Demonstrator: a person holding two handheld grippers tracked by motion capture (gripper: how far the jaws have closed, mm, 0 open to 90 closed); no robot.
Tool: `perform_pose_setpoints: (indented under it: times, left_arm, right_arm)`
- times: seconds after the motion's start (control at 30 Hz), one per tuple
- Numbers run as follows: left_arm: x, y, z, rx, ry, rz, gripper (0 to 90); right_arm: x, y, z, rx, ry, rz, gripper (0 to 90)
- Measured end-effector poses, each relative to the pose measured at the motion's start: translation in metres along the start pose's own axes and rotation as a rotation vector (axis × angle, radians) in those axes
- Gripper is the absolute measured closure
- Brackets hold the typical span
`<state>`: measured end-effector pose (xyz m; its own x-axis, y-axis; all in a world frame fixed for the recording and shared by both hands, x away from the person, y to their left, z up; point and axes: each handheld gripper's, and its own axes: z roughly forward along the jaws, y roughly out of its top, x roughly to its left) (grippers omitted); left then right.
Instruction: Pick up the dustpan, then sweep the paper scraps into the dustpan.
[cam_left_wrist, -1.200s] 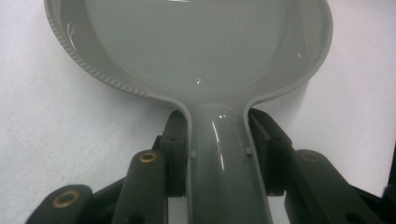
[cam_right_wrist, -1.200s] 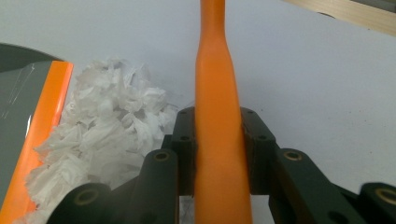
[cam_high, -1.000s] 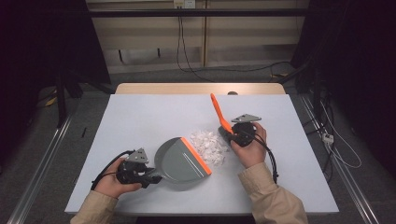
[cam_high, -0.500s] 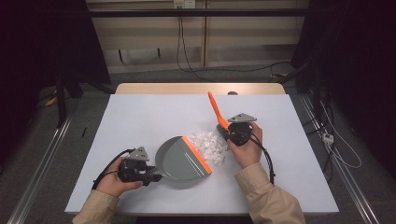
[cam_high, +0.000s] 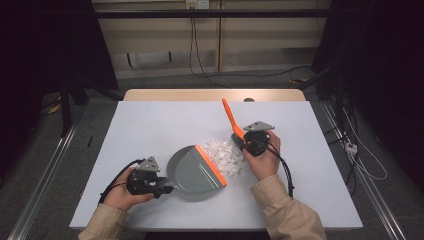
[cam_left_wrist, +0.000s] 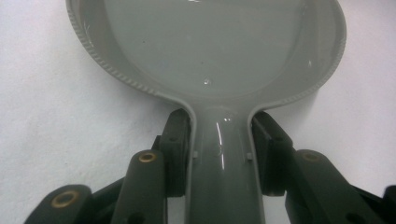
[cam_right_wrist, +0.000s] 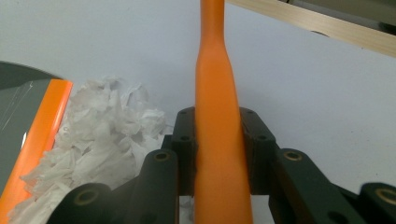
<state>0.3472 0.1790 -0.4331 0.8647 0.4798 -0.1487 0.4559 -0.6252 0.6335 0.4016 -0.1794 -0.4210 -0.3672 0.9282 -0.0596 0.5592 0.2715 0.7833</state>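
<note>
We found the left gripper (cam_high: 165, 189) clamped on the grey dustpan's (cam_high: 192, 172) handle. The right gripper (cam_high: 241, 142) pinched the orange brush handle (cam_high: 229, 116) (jaws tight), just beside the paper scraps (cam_high: 225, 156) touching the dustpan's orange lip.

The left hand (cam_high: 124, 192) lies low at the near left, its beige sleeve coming in from the bottom edge. It wraps the left gripper (cam_high: 162, 189), which points level toward the right. In the left gripper view the jaws stand closed, both pads pressing the sides of the pan handle (cam_left_wrist: 223, 158) (a firm, square clamp). The right hand (cam_high: 264, 160) sits farther forward, forearm angled up from the lower right, wrist bent inward. It carries the right gripper (cam_high: 241, 138), grey plate on top, cable trailing back along the sleeve. Its jaws are clamped too, one pad on each side of the brush handle (cam_right_wrist: 217, 140), which rises from between the fingers.
</note>
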Motion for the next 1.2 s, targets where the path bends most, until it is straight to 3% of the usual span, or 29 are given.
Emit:
perform_pose_setpoints:
  times: [0.3,0.47,0.87,0.93,1.03,1.1,1.17,1.2]
  left_arm:
    - [-0.002,0.0,-0.001,0.003,0.022,0.003,61.3]
    - [-0.003,-0.002,-0.006,0.001,0.056,-0.001,57.0]
    - [-0.006,0.001,-0.005,0.022,0.087,0.022,62.2]
    - [-0.005,0.002,-0.002,0.008,0.057,0.008,62.2]
    - [-0.004,0.005,-0.002,0.028,0.06,0.022,62.3]
    - [-0.005,0.006,0.0,0.02,0.052,0.018,62.4]
    - [-0.006,0.007,0.001,0.021,0.071,0.004,62.3]
    - [-0.004,0.008,0.001,0.028,0.046,0.012,62.4]
  right_arm:
    - [0.001,0.0,0.0,-0.008,-0.005,0.003,71.6]
    - [0.001,0.0,0.0,-0.012,0.005,0.006,71.6]
    - [0.005,0.001,0.001,-0.019,-0.021,-0.013,71.6]
    - [0.005,0.0,0.002,-0.021,-0.014,-0.002,71.7]
    - [0.008,0.001,0.004,-0.02,-0.013,-0.014,71.6]
    - [0.01,0.001,0.004,-0.022,-0.009,-0.022,71.7]
    - [0.012,0.001,0.005,-0.025,-0.005,-0.026,71.6]
    - [0.012,0.002,0.004,-0.024,-0.006,-0.029,71.7]
